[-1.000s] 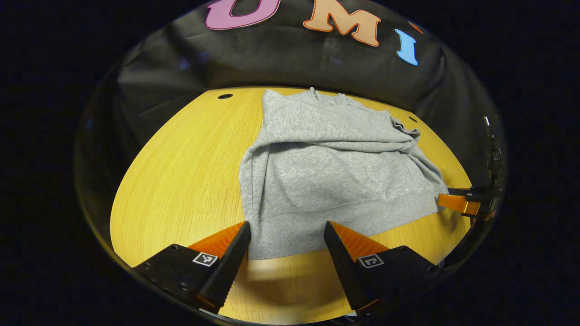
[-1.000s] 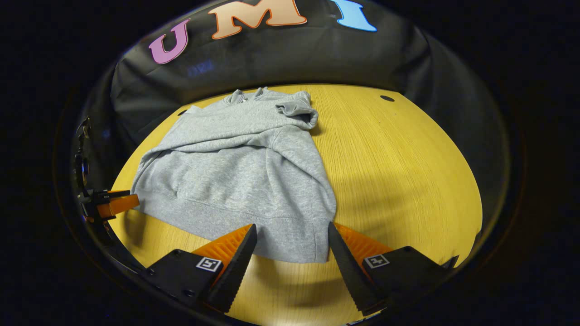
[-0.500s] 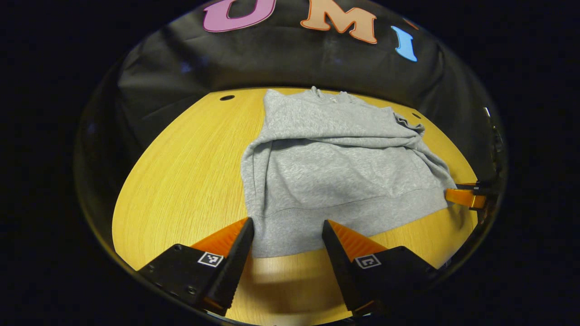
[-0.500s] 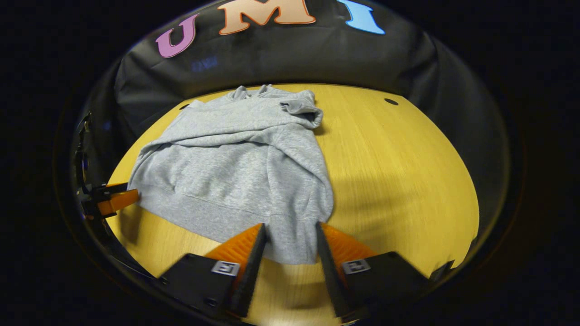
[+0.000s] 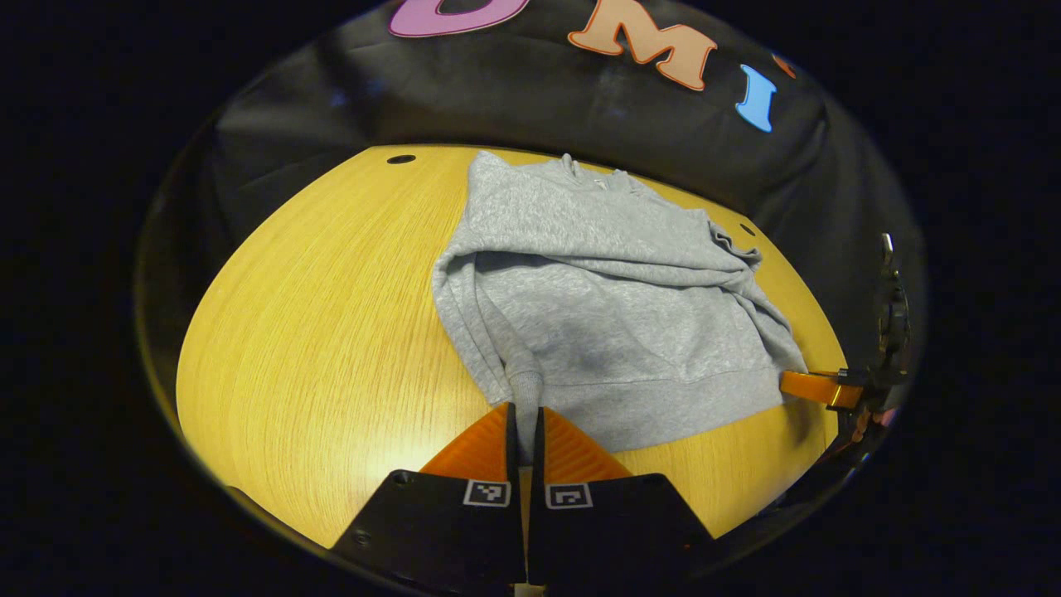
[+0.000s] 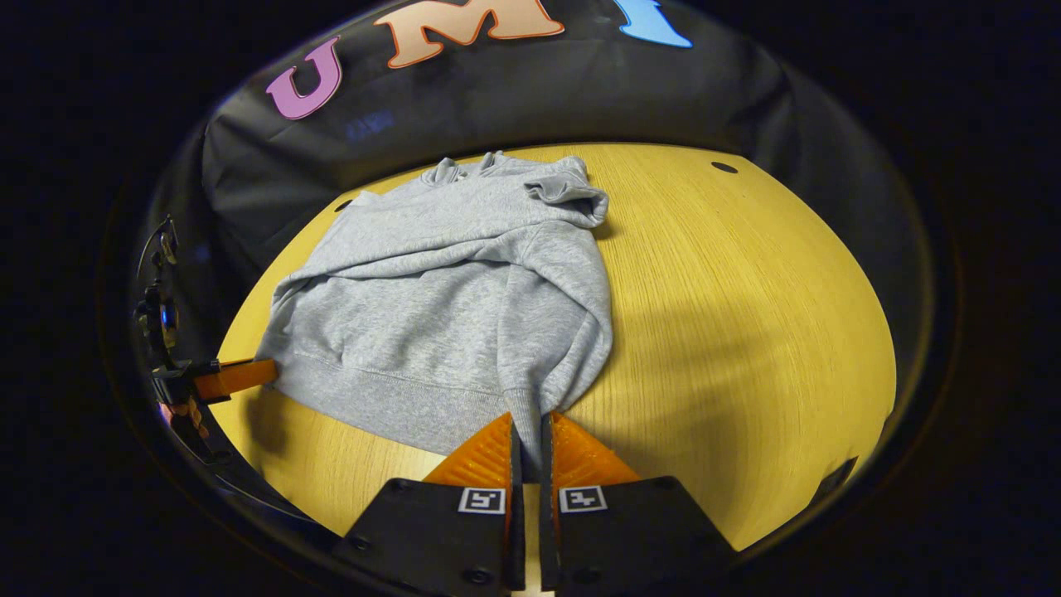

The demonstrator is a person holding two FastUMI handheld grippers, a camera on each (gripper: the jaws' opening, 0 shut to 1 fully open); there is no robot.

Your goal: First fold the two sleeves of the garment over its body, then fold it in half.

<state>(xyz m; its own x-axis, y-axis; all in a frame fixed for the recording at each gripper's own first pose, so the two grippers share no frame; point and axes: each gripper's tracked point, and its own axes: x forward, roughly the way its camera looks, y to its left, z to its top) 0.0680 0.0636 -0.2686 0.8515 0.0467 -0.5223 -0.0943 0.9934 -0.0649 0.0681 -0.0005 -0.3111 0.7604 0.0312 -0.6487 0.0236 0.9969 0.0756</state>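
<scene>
The grey sweatshirt [image 5: 605, 307] lies on the desk [image 5: 315, 332], collar toward the far edge, both sleeves folded across its body. The left gripper [image 5: 524, 423] pinches the near hem corner at one side; the right gripper [image 6: 530, 431] pinches the opposite hem corner.

Recording booth with a work table

A black cloth wall [image 5: 514, 99] closes behind a bare wooden tabletop [image 5: 331, 315] with small round holes near its far edge.

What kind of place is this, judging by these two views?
Probably a recording booth for handling demonstrations: a black cloth wall behind a wooden table, with a grey sweatshirt held by two handheld grippers.
</scene>
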